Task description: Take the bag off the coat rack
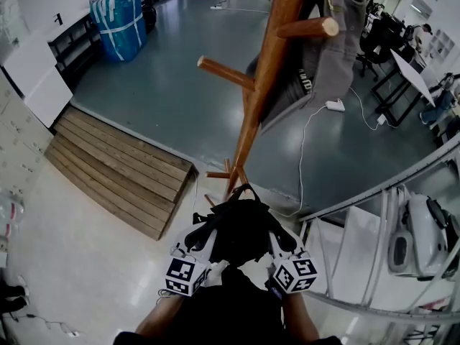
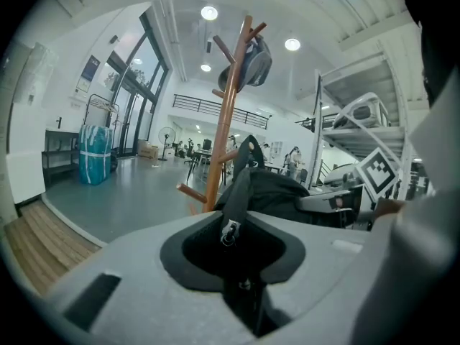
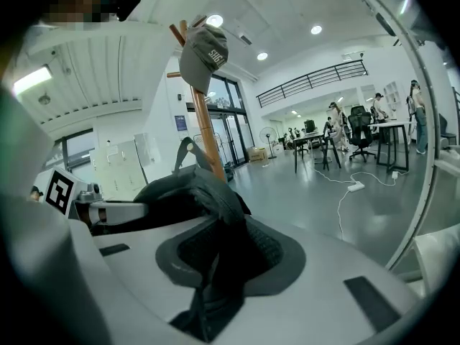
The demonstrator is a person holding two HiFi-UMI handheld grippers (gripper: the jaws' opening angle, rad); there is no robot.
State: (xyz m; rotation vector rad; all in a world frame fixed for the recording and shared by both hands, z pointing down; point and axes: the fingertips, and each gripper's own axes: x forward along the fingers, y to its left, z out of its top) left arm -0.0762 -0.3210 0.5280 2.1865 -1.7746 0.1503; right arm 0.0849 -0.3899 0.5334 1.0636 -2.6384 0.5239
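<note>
In the head view, the black bag sits at the lower centre of the frame, held between the left gripper and the right gripper. Each gripper's marker cube faces the camera, just below the bag. A loop handle stands up from the top of the bag, which is apart from the pegs of the coat rack. The wooden coat rack rises through the upper centre of the frame, and a grey cap hangs from it at the upper right.

In the left gripper view, the left gripper is clamped on a black strap with a small metal ring. The strap runs up to the bag right of centre. The coat rack stands behind it, with the cap near its top.

In the right gripper view, the right gripper is closed on a fold of the bag. The bag bulges up at the centre left, in front of the coat rack and the cap.

Around them in the head view, a slatted wooden ramp lies on the floor at the left. A blue wrapped bundle stands at the upper left. A white power strip with its cable lies at the right, and a metal shelving frame fills the lower right.
</note>
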